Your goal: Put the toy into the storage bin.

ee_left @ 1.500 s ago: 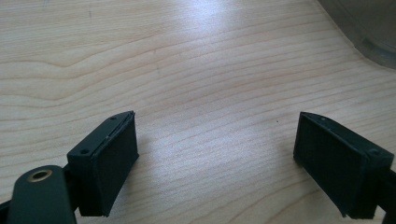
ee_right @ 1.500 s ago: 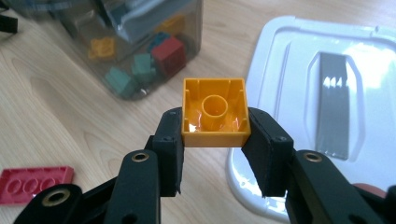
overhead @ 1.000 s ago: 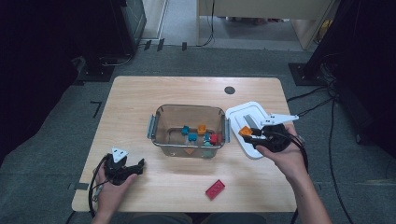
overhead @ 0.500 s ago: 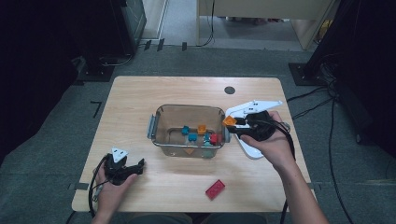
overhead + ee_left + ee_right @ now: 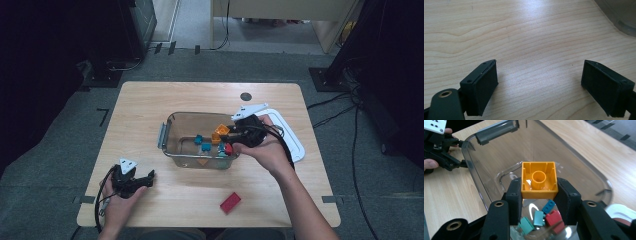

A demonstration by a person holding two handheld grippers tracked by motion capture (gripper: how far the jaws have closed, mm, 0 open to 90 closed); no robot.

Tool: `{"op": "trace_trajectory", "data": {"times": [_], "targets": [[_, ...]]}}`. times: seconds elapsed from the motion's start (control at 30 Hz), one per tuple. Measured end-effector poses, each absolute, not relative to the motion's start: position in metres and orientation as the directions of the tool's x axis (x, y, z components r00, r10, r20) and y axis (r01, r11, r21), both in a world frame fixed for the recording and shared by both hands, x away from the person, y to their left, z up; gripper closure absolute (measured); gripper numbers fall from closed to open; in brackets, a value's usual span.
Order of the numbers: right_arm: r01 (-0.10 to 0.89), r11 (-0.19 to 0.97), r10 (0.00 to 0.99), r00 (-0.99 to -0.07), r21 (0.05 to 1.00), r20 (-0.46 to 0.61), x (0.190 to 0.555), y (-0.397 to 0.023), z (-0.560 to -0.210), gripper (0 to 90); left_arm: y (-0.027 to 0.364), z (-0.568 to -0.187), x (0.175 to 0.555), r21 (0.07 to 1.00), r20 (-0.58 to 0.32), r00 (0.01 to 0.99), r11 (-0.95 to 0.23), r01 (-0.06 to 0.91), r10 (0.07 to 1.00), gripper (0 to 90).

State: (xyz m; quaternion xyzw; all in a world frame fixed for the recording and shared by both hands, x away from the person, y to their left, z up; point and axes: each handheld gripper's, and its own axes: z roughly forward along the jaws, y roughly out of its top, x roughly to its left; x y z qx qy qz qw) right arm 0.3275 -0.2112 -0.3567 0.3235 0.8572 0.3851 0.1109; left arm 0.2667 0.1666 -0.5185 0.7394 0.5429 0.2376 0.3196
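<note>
- While your left claw (image 5: 150, 176) is resting wide open and empty on the bench (image 5: 150, 110), your right claw (image 5: 539, 195) is gripping the orange block (image 5: 538, 180).
- You are holding that block over the clear bin (image 5: 172, 131), above the small blocks (image 5: 541, 218) inside.

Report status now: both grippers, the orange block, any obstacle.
Right gripper shut on orange block, above clear bin. Left gripper open, on table. Nothing blocks the drop.

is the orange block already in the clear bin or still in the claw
Still in the claw: the right claw clamps the orange block above the clear bin.
</note>
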Motion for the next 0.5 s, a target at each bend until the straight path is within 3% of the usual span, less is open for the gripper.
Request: {"op": "trace_trajectory", "data": {"times": [0.3,0.5], "targets": [[0.506,0.553,0.639,-0.768,0.662,0.054,0.341,-0.193,-0.375,60.3,0.167,-0.519,0.267,0.731,0.004,0.297,-0.206,0.651,0.955,13.3],[0.582,0.572,0.677,-0.733,0.579,0.068,0.35,-0.187,-0.386,60.3,0.167,-0.518,0.267,0.73,0.004,0.297,-0.206,0.651,0.955,13.2]]}}
